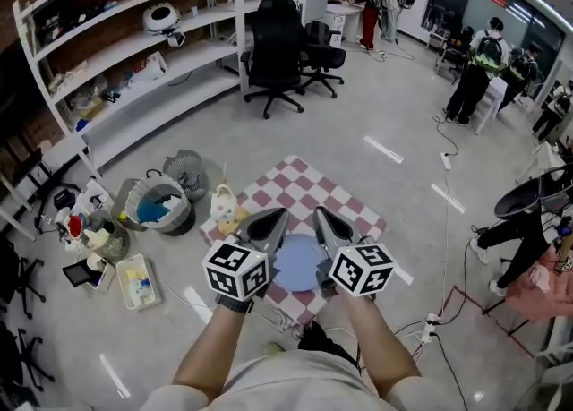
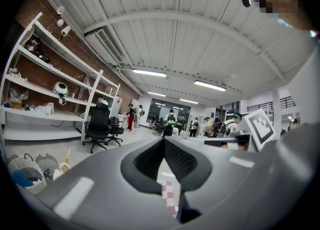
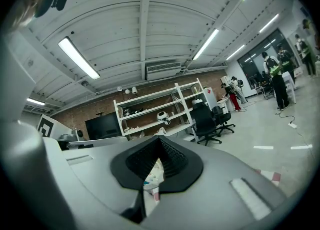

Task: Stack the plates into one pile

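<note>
Left gripper and right gripper hover, fingers shut and empty, above a blue plate on the checkered mat. Nearby, a woven basket holds blue cloth.

The blue plate looks smooth and matt on soft checked cloth. The left hand-held gripper and right hand-held gripper are matt grey plastic with ribbed black pads. At nine o'clock sits a woven basket; the floor gleams.
</note>
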